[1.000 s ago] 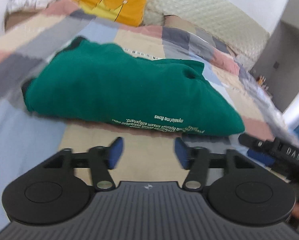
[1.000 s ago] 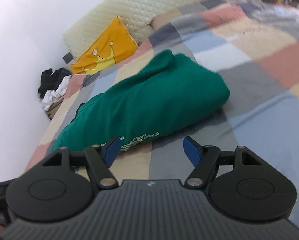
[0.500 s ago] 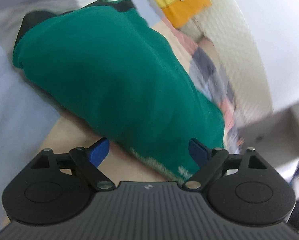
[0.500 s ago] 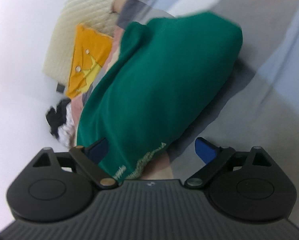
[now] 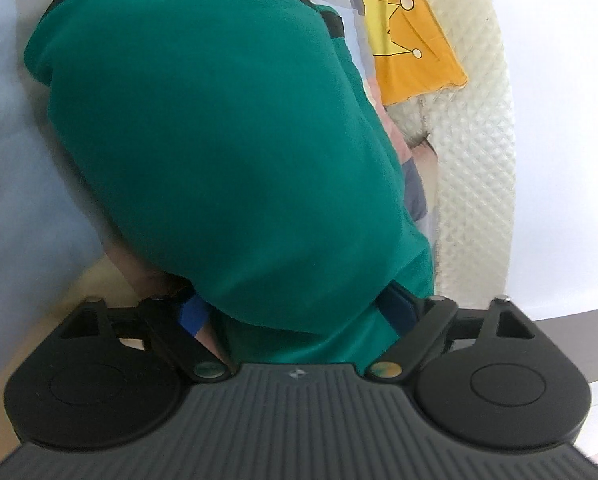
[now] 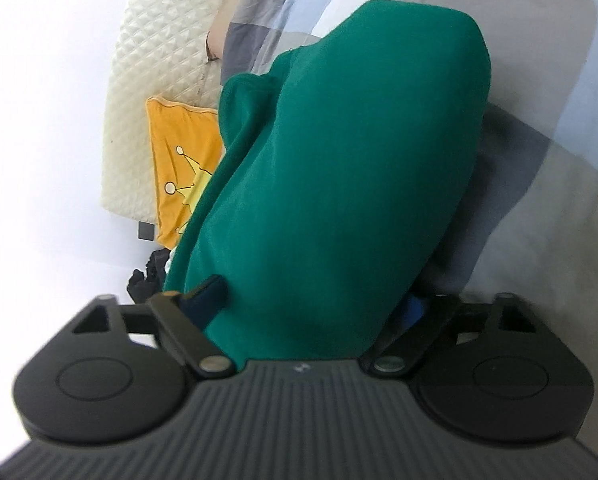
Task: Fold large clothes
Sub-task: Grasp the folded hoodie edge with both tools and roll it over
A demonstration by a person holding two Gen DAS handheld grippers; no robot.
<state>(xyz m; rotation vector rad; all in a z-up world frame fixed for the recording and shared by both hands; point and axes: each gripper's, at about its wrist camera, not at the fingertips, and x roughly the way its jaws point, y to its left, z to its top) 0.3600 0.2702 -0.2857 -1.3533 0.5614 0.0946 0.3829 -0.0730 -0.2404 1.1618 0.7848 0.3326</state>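
Both grippers straddle the green garment (image 5: 227, 140) lengthwise.

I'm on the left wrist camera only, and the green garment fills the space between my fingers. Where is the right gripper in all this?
Observer: The right gripper straddles the same green garment, with a thick fold between its fingers. Its jaws have just been closing, but I cannot tell whether the pads press yet.
Operator: What lies past the garment on that side?
Observer: Grey and pale blue patches of the bed cover, right beside the garment's rounded edge.
Operator: Anything else nearby that I can't see?
Observer: A dark heap of clothes by the wall, just beyond the yellow pillow.
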